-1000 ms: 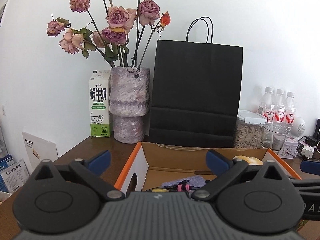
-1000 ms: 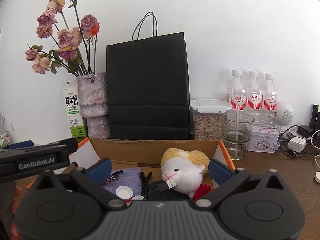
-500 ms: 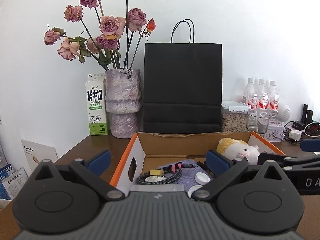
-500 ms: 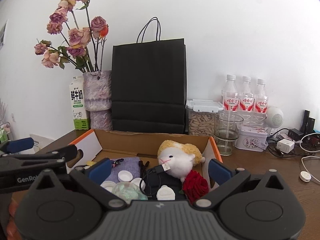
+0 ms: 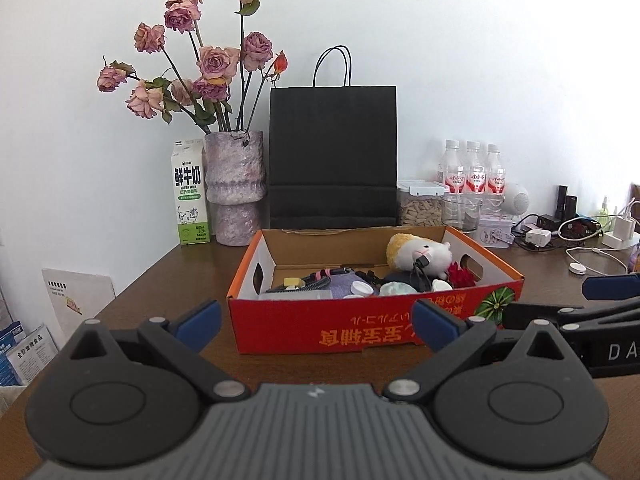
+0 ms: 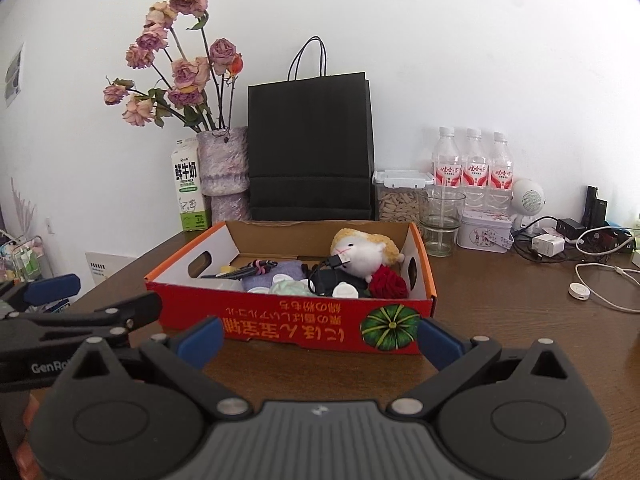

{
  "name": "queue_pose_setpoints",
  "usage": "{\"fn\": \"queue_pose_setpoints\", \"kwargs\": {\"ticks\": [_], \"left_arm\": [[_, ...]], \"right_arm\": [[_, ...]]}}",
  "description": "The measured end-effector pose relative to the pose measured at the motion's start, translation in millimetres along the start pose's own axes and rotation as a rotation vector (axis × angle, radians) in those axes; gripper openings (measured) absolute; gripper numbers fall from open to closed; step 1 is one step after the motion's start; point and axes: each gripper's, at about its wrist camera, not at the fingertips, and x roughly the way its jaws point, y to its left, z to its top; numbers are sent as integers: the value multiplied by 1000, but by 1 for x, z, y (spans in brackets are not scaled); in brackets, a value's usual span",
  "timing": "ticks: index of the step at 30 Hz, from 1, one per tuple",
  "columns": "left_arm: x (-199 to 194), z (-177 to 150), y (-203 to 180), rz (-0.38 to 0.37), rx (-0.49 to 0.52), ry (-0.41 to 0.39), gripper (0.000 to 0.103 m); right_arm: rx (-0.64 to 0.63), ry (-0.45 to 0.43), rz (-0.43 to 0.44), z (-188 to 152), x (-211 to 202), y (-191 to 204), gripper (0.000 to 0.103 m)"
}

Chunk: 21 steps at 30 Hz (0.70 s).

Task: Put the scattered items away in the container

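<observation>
Two grippers come under our inspection, both short of the red cardboard box (image 5: 372, 326) on the wooden table (image 6: 500, 312). We find the left gripper (image 5: 316, 320) with fingers spread wide and nothing between them; the right gripper (image 6: 320, 338) is likewise spread wide and empty. Inside the box we note a plush toy (image 6: 366, 254) toward its right end, a red rose (image 6: 388, 283) just beside the toy, a black cable (image 6: 332, 270), a purple pouch (image 6: 276, 271) and several white caps (image 5: 362, 289). Behind the box stand a black paper bag (image 5: 334, 156), a vase of dried roses (image 5: 236, 192) and a milk carton (image 5: 189, 192). Water bottles (image 6: 474, 166) stand behind the box's right end.
</observation>
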Motion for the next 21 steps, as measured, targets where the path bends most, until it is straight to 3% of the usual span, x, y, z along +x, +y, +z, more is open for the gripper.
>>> {"fn": "queue_pose_setpoints", "kwargs": {"ticks": [10, 21], "left_arm": [[-38, -21, -4, 29, -2, 51, 103], [-52, -30, -5, 72, 13, 74, 103]], "right_arm": [[6, 48, -12, -27, -38, 8, 103], [5, 67, -14, -39, -48, 15, 103]]}}
